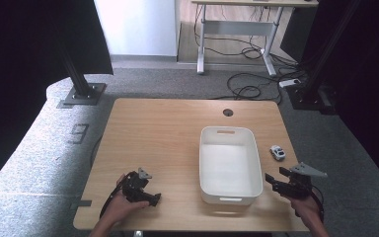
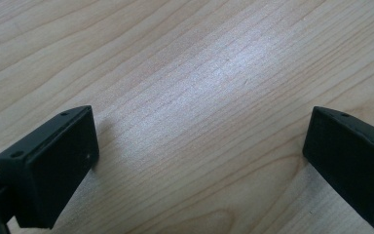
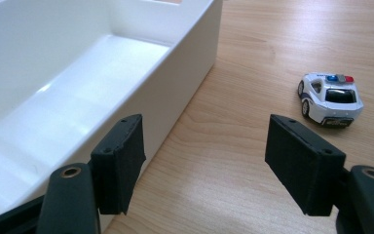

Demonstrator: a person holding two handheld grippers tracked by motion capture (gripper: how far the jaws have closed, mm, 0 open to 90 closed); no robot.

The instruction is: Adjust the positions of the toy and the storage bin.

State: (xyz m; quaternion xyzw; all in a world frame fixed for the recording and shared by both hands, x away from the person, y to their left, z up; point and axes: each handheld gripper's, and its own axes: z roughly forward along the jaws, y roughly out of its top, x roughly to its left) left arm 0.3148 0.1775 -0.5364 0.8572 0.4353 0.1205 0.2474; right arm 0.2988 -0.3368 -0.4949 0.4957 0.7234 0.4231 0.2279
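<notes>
Toy police car [image 3: 330,99] sat on the desk [image 1: 158,133] just right of the white bin [image 1: 230,163], ahead of the wide-open, empty right tool [image 3: 207,163]; left tool [image 2: 199,156] gaped empty too.

Parts cut off, covered or too small to read

In the high view the toy car [image 1: 277,152] is too small to show its markings, and the near corner of the surface [image 1: 177,128] is covered by the left hand [image 1: 121,207]. In the right gripper view the white bin [image 3: 78,97] is cut by the left and top edges, and the left finger [image 3: 119,163] hides a part of its wall. In the left gripper view the right finger [image 2: 353,163] is cut by the picture's edge.
</notes>
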